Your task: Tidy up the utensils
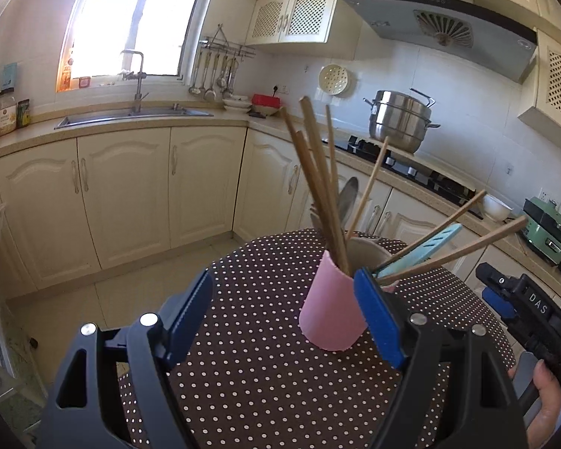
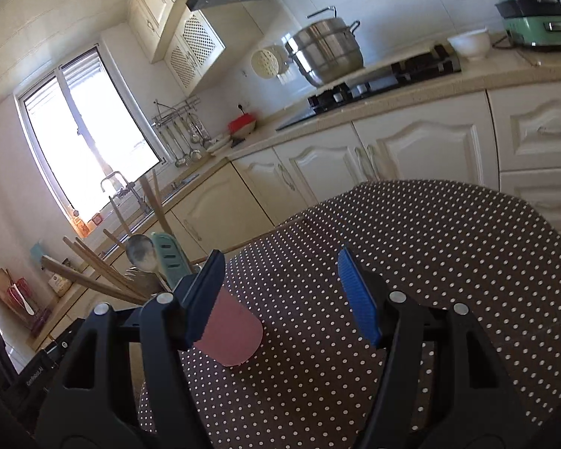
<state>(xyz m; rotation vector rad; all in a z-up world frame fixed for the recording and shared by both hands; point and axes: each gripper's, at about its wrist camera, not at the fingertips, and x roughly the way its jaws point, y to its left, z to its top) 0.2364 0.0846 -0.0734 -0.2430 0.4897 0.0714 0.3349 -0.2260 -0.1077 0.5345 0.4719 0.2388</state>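
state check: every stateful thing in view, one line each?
left gripper: open, nothing held.
right gripper: open, nothing held.
pink cup: upright on the dotted tablecloth, holding utensils.
chopsticks: standing in the cup, splayed.
spoon: in the cup, bowl end up.
teal utensil: in the cup, leaning.
steel pot: lid on, on the stove.

The pink cup [image 1: 331, 310] hides the utensils' lower ends, and a blue pad [image 1: 377, 318] covers the cup's right side. Behind the cup, a beige cup [image 1: 366, 252] barely shows.
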